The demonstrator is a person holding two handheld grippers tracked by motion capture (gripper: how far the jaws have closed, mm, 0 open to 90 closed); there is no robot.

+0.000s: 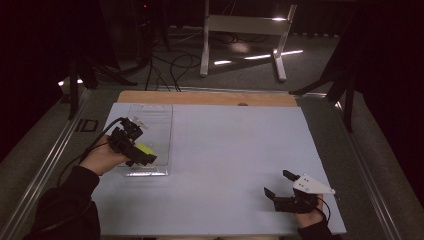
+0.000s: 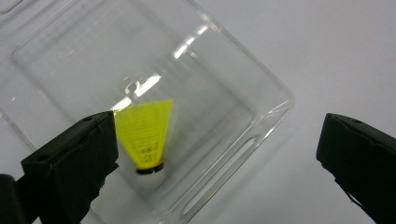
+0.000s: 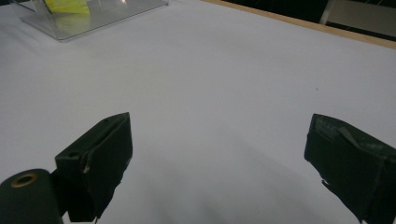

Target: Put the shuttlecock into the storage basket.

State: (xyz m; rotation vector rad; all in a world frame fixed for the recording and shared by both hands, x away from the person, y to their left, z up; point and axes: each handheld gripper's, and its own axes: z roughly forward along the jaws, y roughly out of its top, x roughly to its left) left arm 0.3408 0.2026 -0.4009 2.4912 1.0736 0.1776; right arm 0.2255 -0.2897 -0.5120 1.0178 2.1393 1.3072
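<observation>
**Yellow shuttlecock in clear tray, both claws spread**

Left gripper (image 1: pixel 134 145) held over the near end of a clear plastic tray (image 1: pixel 159 112) at the left side of the pale blue table (image 1: pixel 225 150). Jaws spread wide, nothing pinched between them, pads pressing on nothing. Yellow shuttlecock (image 2: pixel 145 135) lying inside the tray (image 2: pixel 224 88), just beside the left jaw in the left gripper view, white cork end toward the camera, skirt fanning away. Same shuttlecock (image 1: pixel 145 148) seen from above as a yellow patch just beside the gripper, within the tray's near half. Whether the jaw touches the shuttlecock: cannot be told.

Right gripper (image 1: pixel 284 186) low over the table's near right corner, well apart from the tray, grey three-cornered plate on top. Jaws likewise spread, bare table between them (image 3: pixel 219 163). Tray (image 3: pixel 107 14) and yellow shuttlecock (image 3: pixel 67 5) far off at the upper left of the right gripper view.
</observation>
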